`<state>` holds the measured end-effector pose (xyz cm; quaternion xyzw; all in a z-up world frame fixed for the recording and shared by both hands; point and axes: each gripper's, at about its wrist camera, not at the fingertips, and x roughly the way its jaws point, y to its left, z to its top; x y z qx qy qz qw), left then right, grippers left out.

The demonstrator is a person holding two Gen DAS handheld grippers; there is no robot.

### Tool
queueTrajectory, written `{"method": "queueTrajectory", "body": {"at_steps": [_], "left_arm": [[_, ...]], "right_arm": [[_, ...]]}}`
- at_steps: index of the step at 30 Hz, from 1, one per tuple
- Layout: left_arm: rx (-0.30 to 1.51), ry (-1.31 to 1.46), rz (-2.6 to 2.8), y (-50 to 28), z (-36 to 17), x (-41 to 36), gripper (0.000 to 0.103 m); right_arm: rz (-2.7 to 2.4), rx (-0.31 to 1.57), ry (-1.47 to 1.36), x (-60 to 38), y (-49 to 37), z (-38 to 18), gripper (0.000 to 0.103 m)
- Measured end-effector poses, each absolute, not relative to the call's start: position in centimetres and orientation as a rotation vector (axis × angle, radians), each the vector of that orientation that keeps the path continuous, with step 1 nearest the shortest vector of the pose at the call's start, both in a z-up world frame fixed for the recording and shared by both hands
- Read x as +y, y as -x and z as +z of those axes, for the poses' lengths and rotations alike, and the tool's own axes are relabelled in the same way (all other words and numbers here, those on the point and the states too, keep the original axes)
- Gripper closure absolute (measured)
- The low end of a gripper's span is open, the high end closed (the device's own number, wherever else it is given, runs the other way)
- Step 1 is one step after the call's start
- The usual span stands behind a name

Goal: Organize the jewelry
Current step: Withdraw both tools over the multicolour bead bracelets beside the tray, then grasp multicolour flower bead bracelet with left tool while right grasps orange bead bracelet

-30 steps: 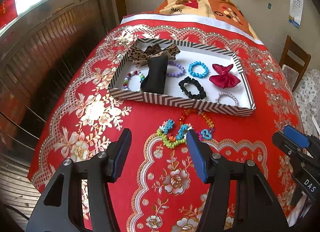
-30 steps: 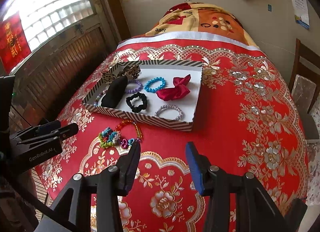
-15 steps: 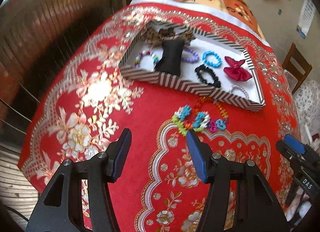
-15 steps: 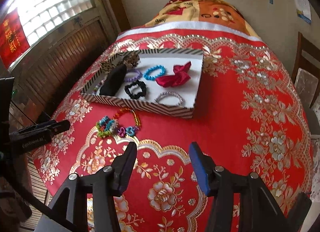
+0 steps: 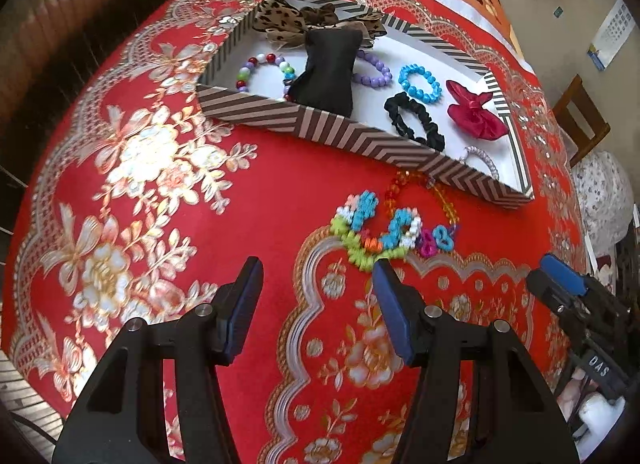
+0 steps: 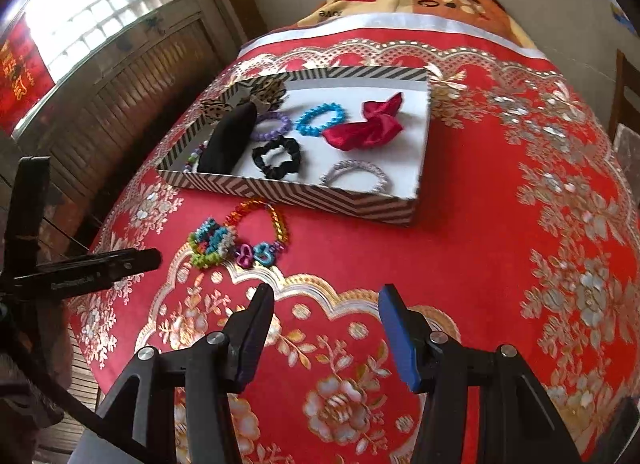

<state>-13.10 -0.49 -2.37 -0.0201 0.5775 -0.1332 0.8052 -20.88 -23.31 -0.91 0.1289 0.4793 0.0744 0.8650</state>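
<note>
The striped tray (image 6: 280,189) lies crosswise and holds eight pieces; one beaded heap (image 5: 384,229) lies before it. Left gripper (image 5: 316,280) and right gripper (image 6: 326,304) gape, both empty.

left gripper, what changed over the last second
The left gripper swung left, then closed in on the loose beaded jewelry, open and empty. The right gripper barely moved, also open. Jewelry and striped tray stayed put.
</note>
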Motion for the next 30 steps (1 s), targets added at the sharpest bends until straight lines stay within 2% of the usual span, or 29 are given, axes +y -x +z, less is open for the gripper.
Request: {"method": "queueTrajectory", "body": {"at_steps": [7,14,16,19,20,21,23,25,30], "left_arm": [[1.257,-0.018,-0.285,10.9,-3.6,-2.5,0.046],[1.263,-0.058,-0.273,10.0,-4.8,-3.0,0.047],[1.255,-0.074,-0.282,9.9,-4.7,-3.3,0.051],[1.234,-0.084,-0.310,9.9,-4.6,-3.4,0.069],[1.236,-0.074,-0.324,9.8,-4.7,-3.4,0.080],[1.242,-0.056,-0.344,9.6,-4.7,-3.4,0.086],[1.245,-0.061,-0.345,9.5,-4.5,-3.2,0.088],[1.245,-0.045,-0.359,9.5,-3.9,-3.0,0.096],[1.210,-0.019,-0.365,9.7,-1.4,-2.1,0.097]], "right_arm": [[0.205,1.006,-0.238,-21.4,17.6,-1.6,0.052],[0.252,1.037,-0.189,-19.2,14.2,-3.2,0.065],[0.260,1.044,-0.178,-18.6,13.5,-3.6,0.068],[0.251,1.053,-0.135,-17.7,12.7,-4.4,0.079],[0.255,1.057,-0.125,-17.5,12.5,-4.6,0.082],[0.247,1.046,-0.099,-17.2,12.5,-4.8,0.088],[0.230,1.037,-0.040,-16.8,12.6,-4.8,0.094],[0.238,1.048,-0.072,-17.2,12.6,-4.7,0.094],[0.267,0.992,-0.177,-19.2,14.1,-1.8,0.094]]}}
